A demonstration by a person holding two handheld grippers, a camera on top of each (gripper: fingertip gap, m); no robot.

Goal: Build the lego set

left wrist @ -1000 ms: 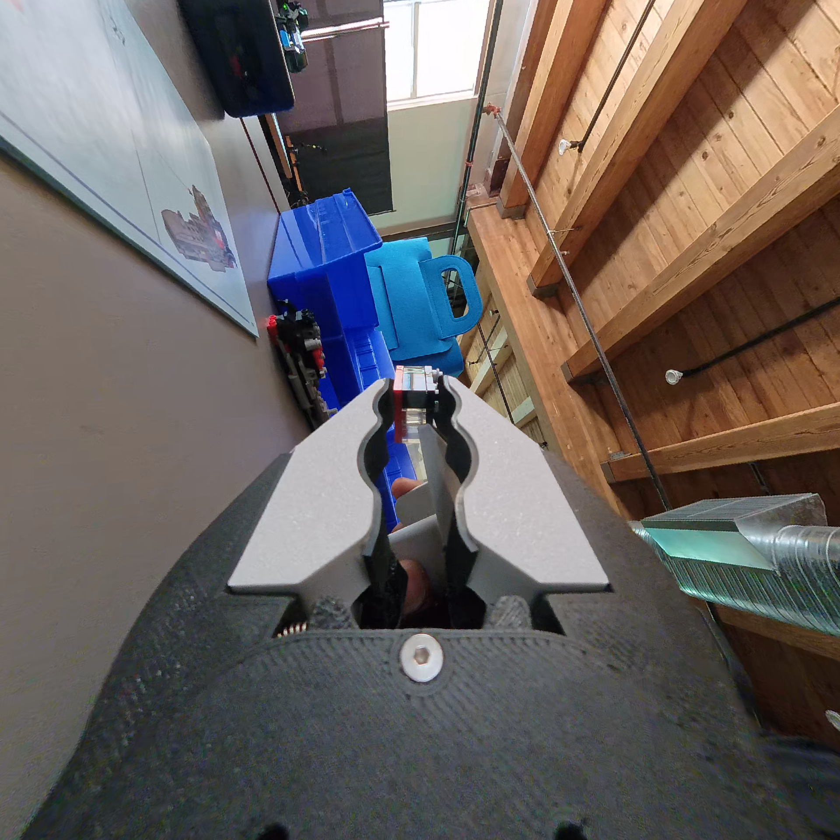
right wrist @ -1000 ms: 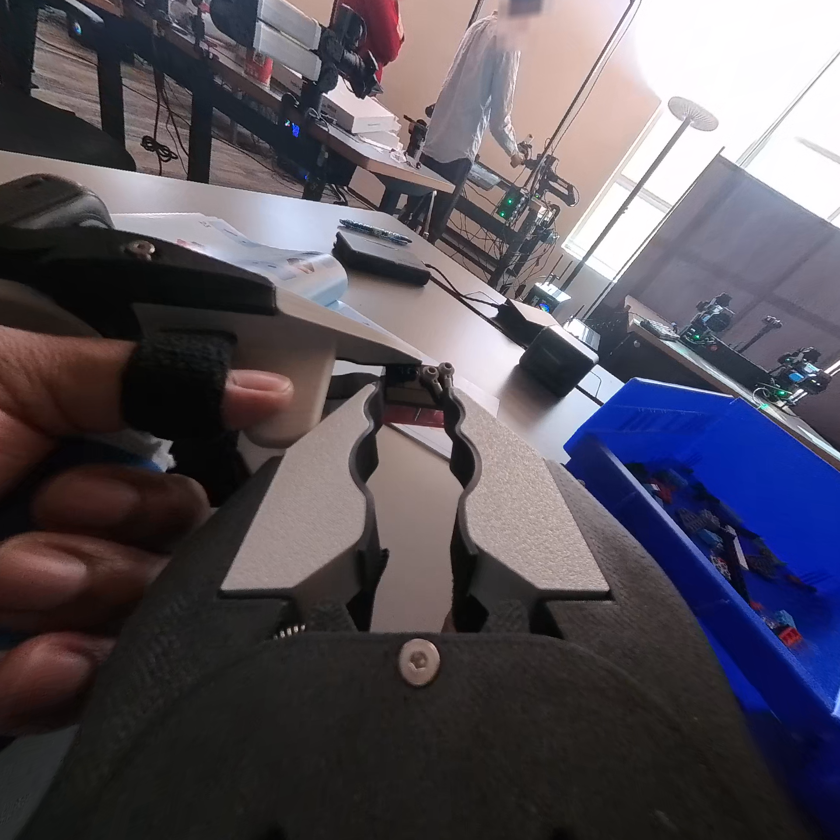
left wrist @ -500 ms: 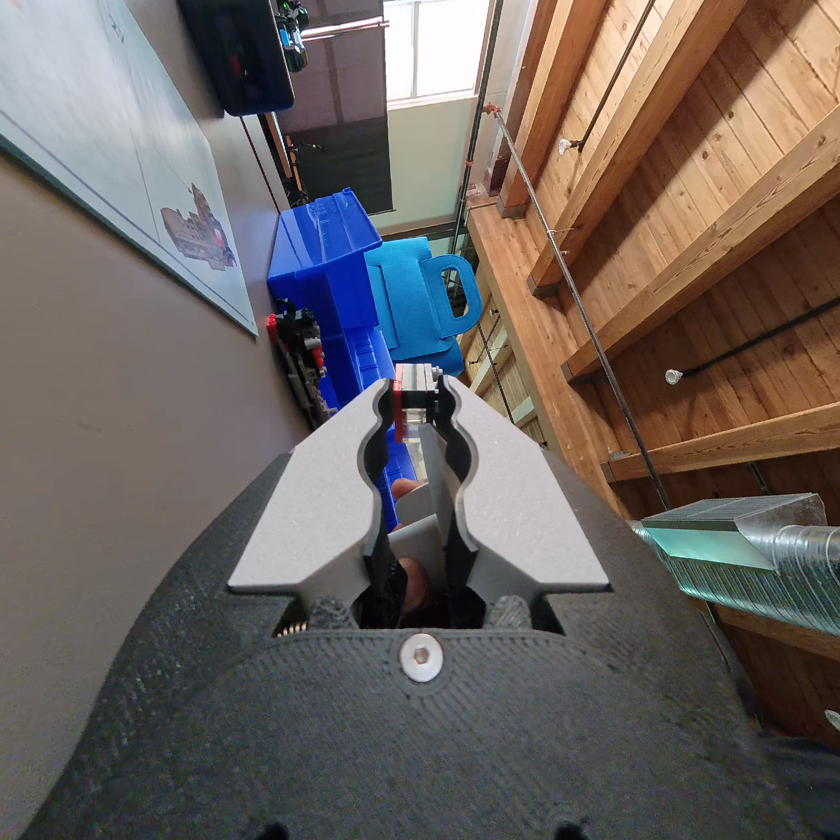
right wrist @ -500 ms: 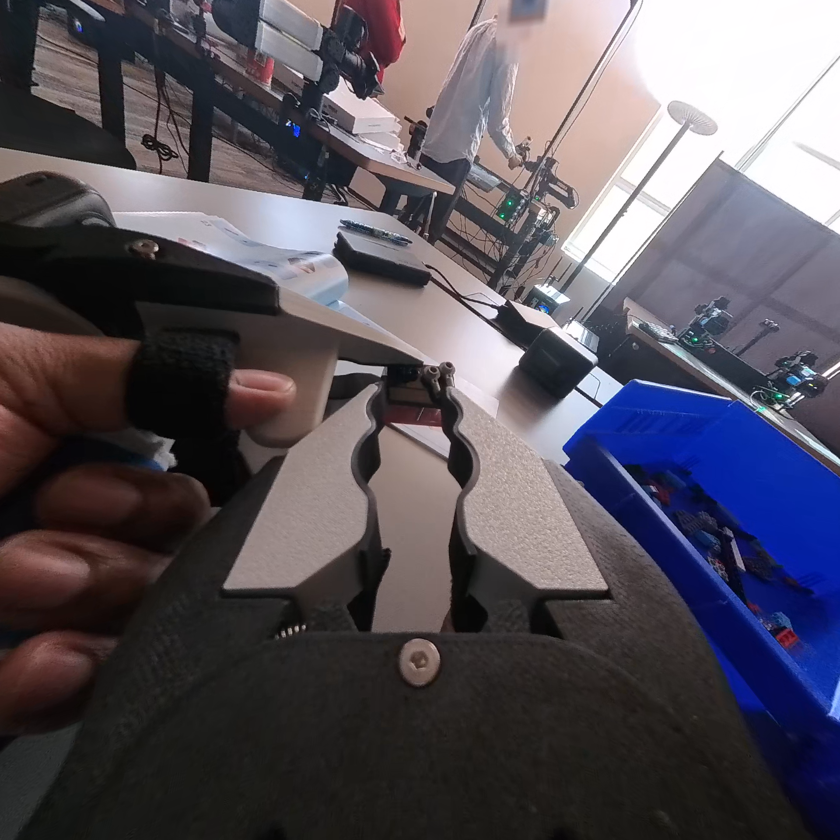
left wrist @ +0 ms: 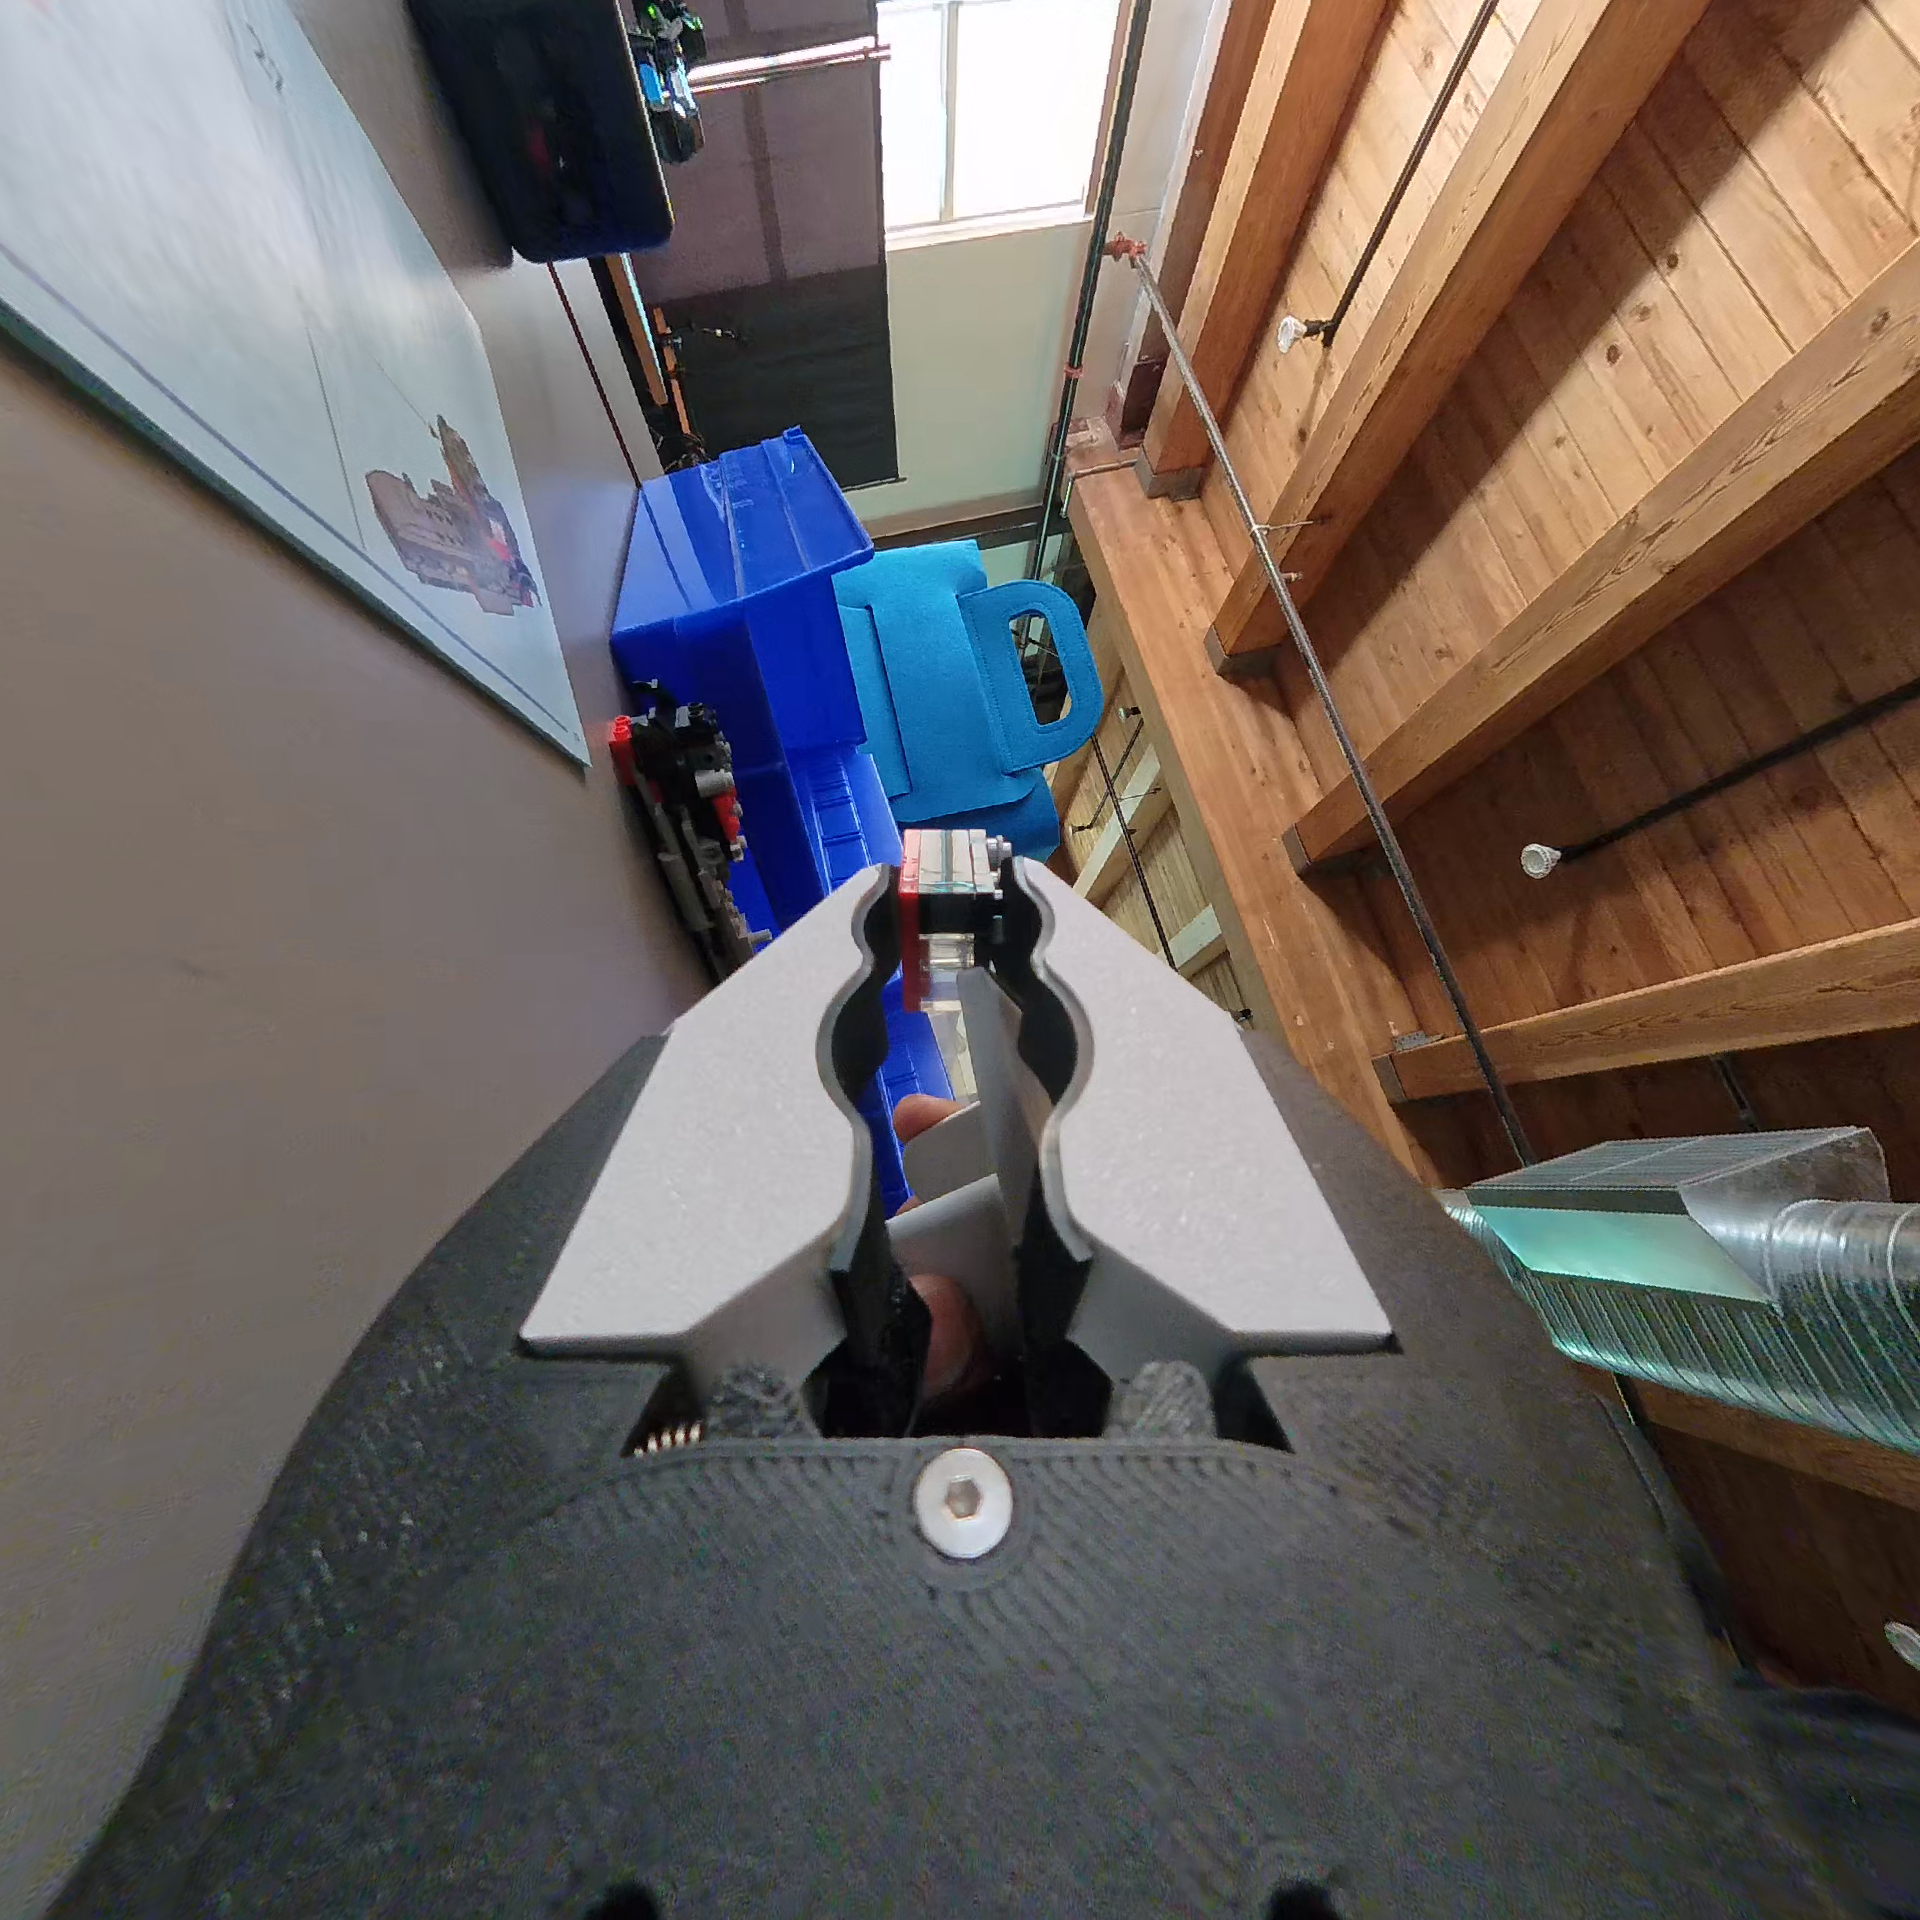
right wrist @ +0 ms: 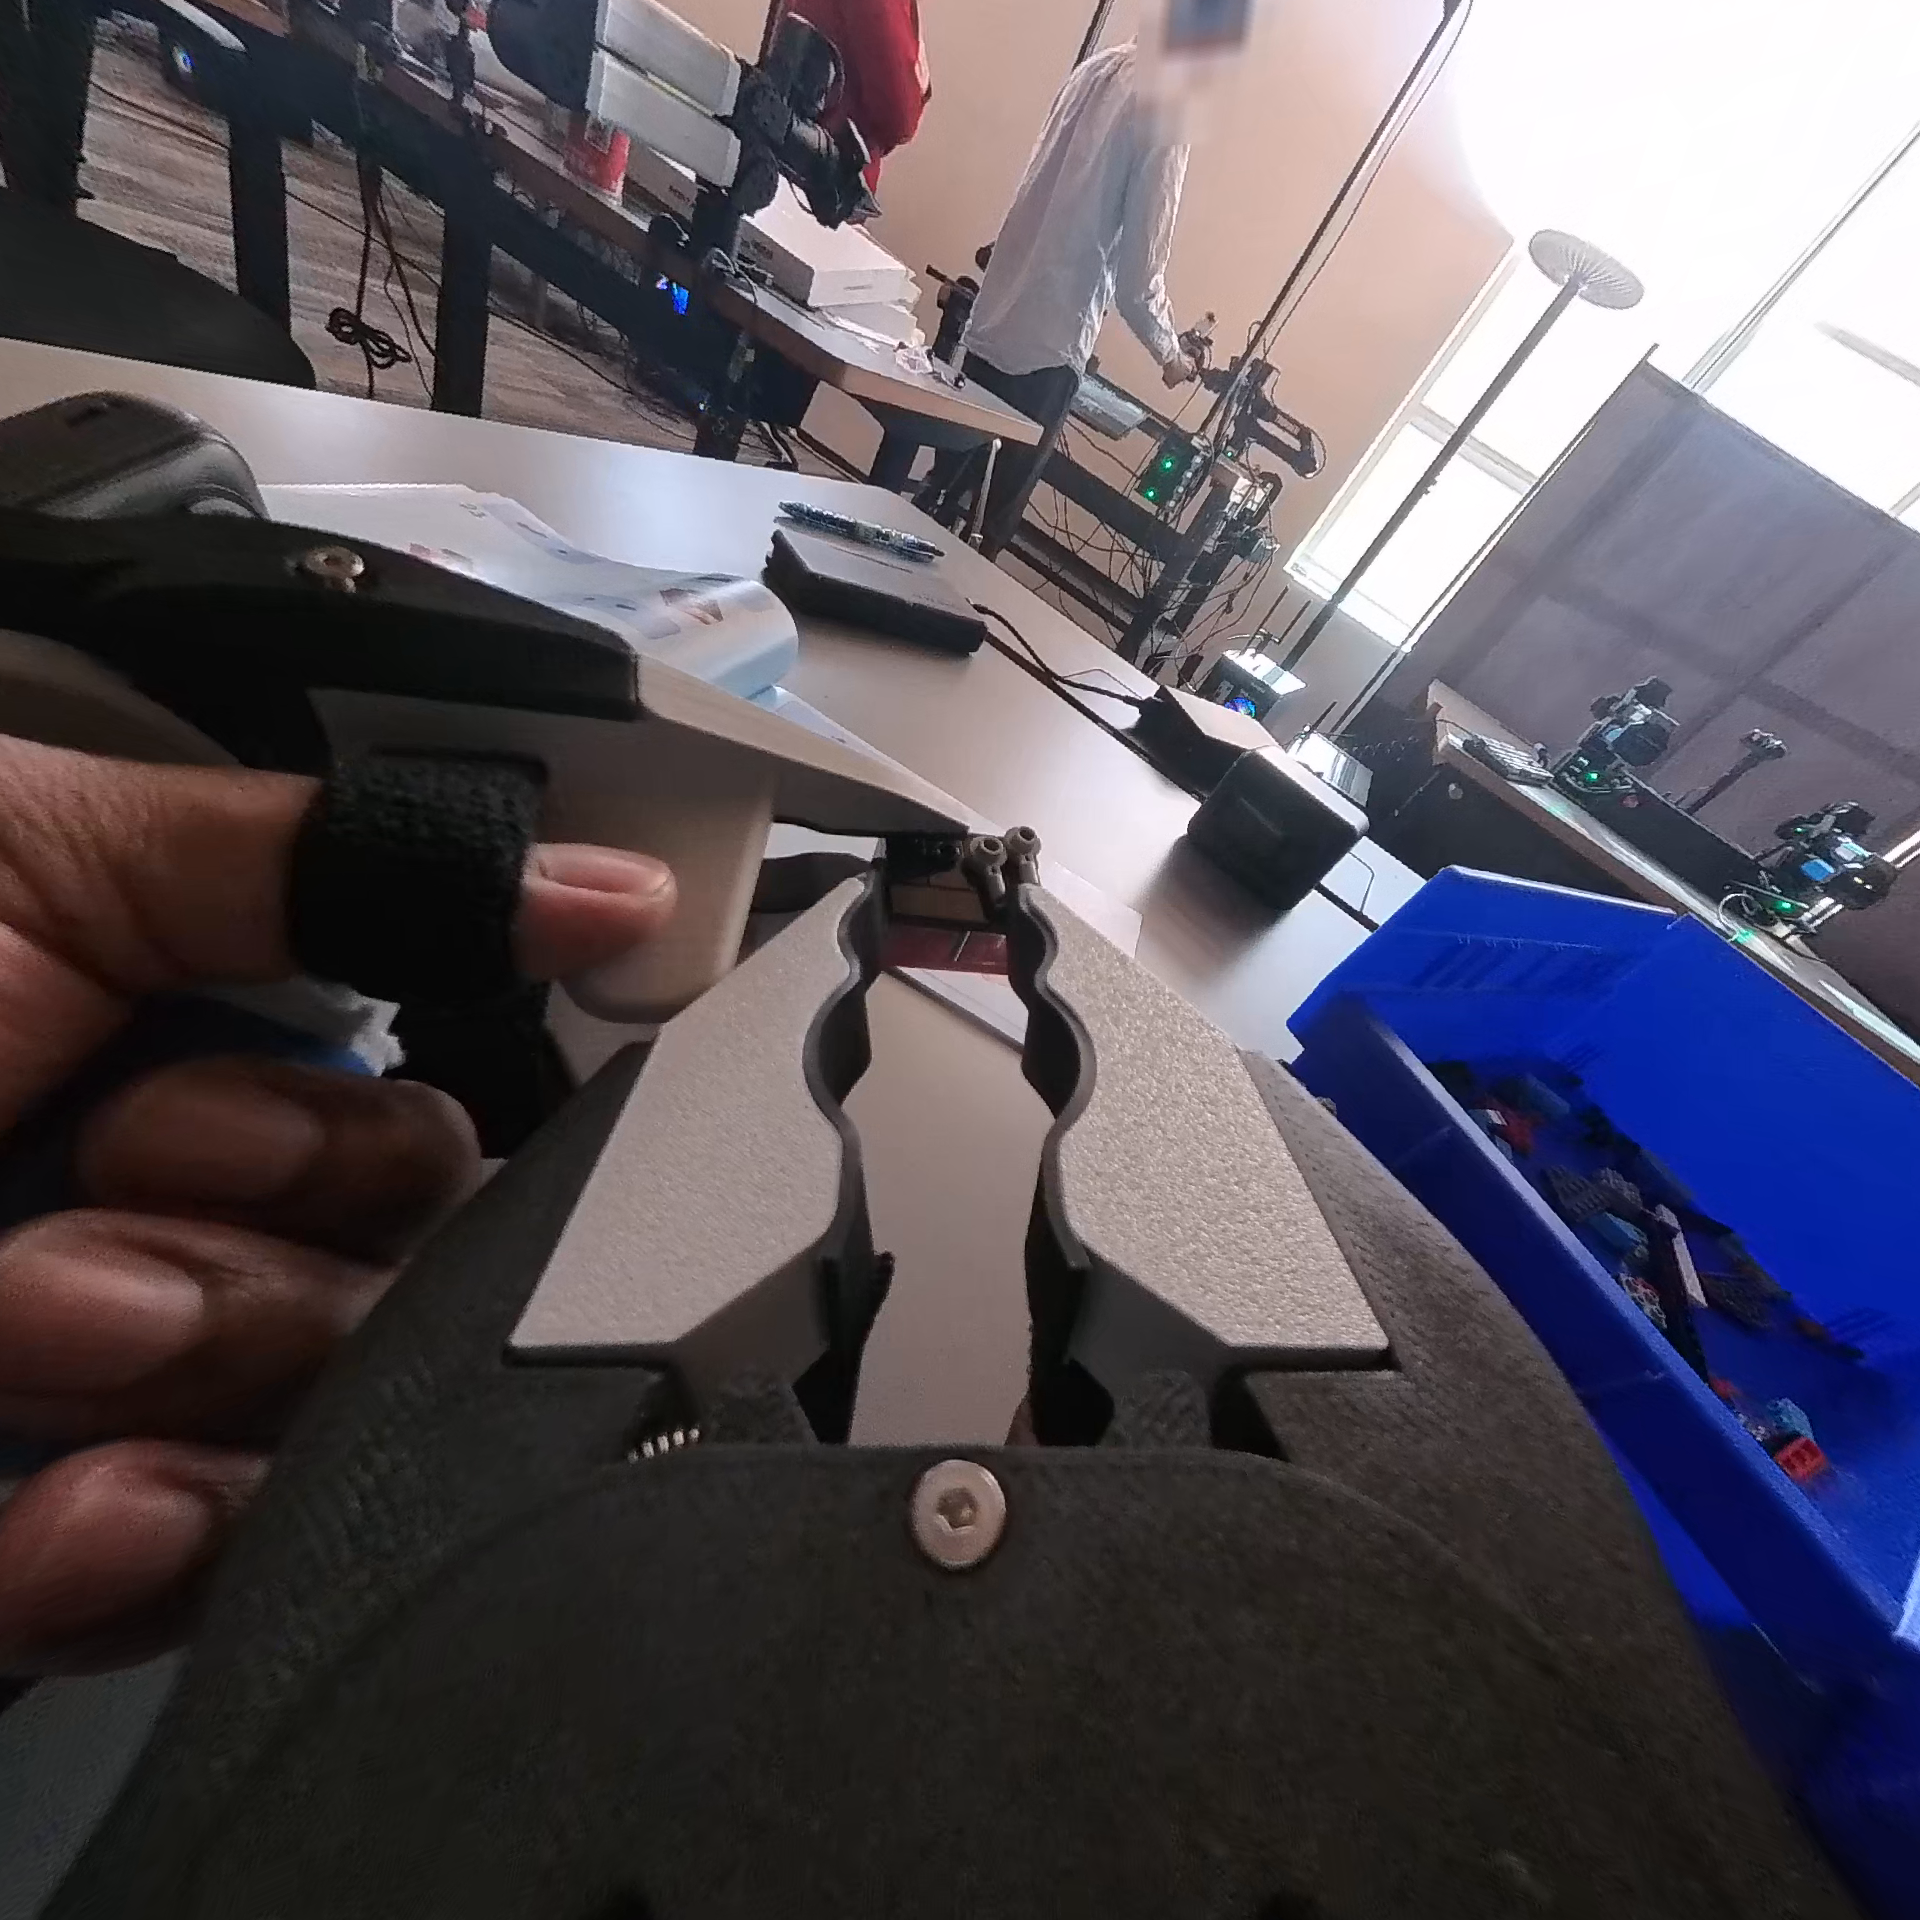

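Lego sub-assembly (left wrist: 943,902), red, grey and clear, is clamped at the tips of the left claw (left wrist: 951,899), rolled sideways above the bench (right wrist: 1039,748). Right claw (right wrist: 948,902), level, pinches a small dark pin piece (right wrist: 1000,854) against it. Judged step: mating. Next: align, press squarely.

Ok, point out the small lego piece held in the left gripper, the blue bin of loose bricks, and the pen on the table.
small lego piece (left wrist: 943,896), left wrist view, on its grey middle.
blue bin (right wrist: 1558,1340), right wrist view, on its near wall.
pen (right wrist: 860,530), right wrist view, on mid-barrel.
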